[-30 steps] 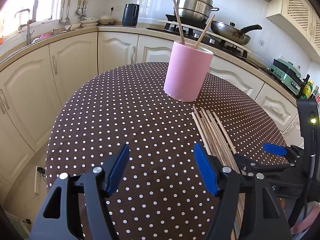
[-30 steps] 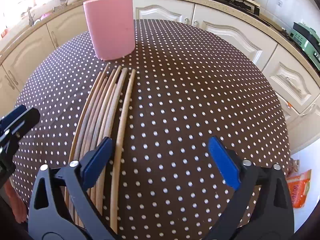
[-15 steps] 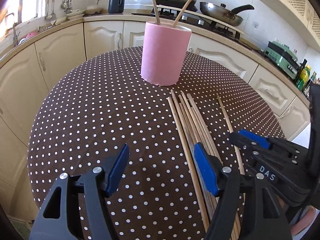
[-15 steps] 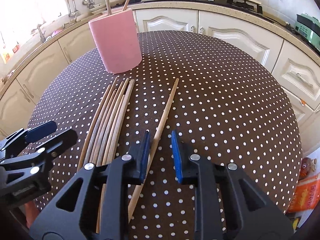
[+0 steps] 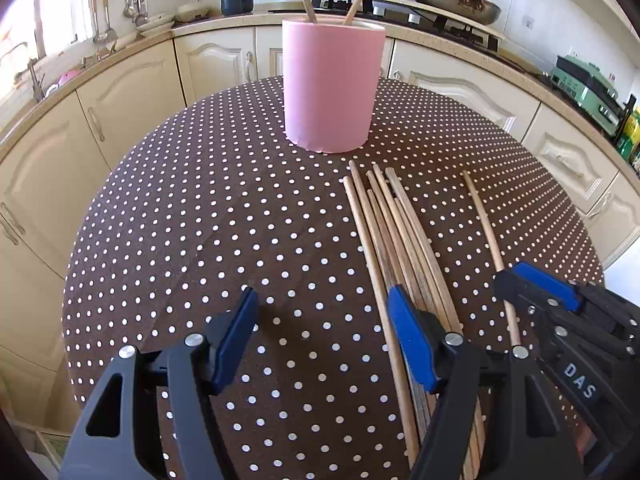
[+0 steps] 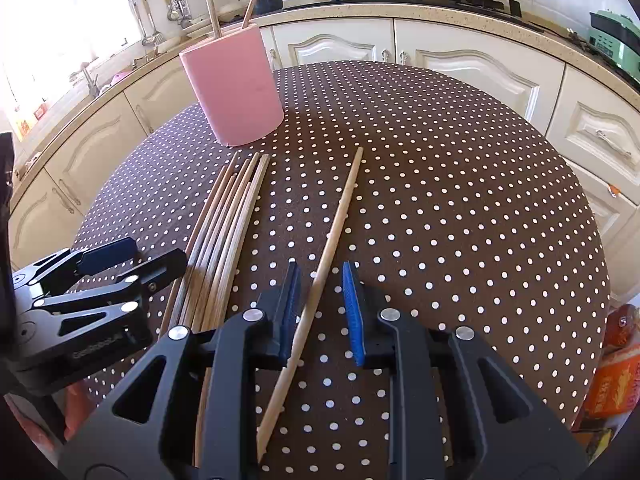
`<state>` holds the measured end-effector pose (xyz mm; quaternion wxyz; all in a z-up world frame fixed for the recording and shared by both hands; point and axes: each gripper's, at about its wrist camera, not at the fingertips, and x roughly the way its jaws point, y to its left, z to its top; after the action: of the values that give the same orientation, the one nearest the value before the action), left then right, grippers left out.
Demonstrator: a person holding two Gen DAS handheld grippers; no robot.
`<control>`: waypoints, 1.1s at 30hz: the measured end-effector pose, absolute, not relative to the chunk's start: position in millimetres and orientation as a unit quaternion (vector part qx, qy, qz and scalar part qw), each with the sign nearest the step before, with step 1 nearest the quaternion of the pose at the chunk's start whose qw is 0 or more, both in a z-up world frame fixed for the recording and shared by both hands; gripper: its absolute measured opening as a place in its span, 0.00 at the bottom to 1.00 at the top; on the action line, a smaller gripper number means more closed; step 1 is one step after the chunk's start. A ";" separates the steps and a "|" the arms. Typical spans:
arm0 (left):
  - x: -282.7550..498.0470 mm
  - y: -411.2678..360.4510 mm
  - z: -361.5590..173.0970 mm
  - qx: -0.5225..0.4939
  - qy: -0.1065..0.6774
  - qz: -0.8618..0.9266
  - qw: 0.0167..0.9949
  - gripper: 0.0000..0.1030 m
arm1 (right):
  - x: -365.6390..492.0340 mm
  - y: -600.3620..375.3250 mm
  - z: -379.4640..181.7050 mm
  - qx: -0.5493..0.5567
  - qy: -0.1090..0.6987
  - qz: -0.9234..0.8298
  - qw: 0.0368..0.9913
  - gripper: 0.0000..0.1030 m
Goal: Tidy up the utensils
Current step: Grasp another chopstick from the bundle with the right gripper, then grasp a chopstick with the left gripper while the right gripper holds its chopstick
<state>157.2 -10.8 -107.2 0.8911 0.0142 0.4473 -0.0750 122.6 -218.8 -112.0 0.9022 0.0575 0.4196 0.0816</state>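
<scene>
The right tongs [image 6: 318,304], not yet clenched, should close squarely on the lone wooden chopstick [image 6: 340,216] pointing toward 12 o'clock, while the left tongs [image 5: 324,340] wait released.

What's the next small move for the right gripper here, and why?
Probably close the right hand-held gripper on the single chopstick. Its fingers sit either side of that stick with gaps showing, so it isn't gripped. It lies apart from the bundle, and the pink cup already holds two.

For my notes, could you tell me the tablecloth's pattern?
Brown tablecloth with white polka dots, clearest from the left wrist.
</scene>
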 end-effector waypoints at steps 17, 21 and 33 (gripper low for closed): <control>165.2 -19.7 -106.9 0.030 0.454 -0.056 0.889 0.49 | 116.0 -212.0 -109.1 0.041 0.420 0.077 0.903 0.22; 172.4 -27.7 -107.2 0.041 0.455 -0.042 0.888 0.49 | 116.0 -209.6 -109.0 0.033 0.421 0.075 0.903 0.22; 158.4 -7.5 -105.1 0.047 0.438 -0.074 0.895 0.08 | 111.5 -213.5 -106.7 0.004 0.437 0.122 0.891 0.18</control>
<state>158.4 -7.5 -105.1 0.8947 0.0475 0.4379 -0.0738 111.5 -213.5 -106.7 0.8914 0.0039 0.4366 0.1215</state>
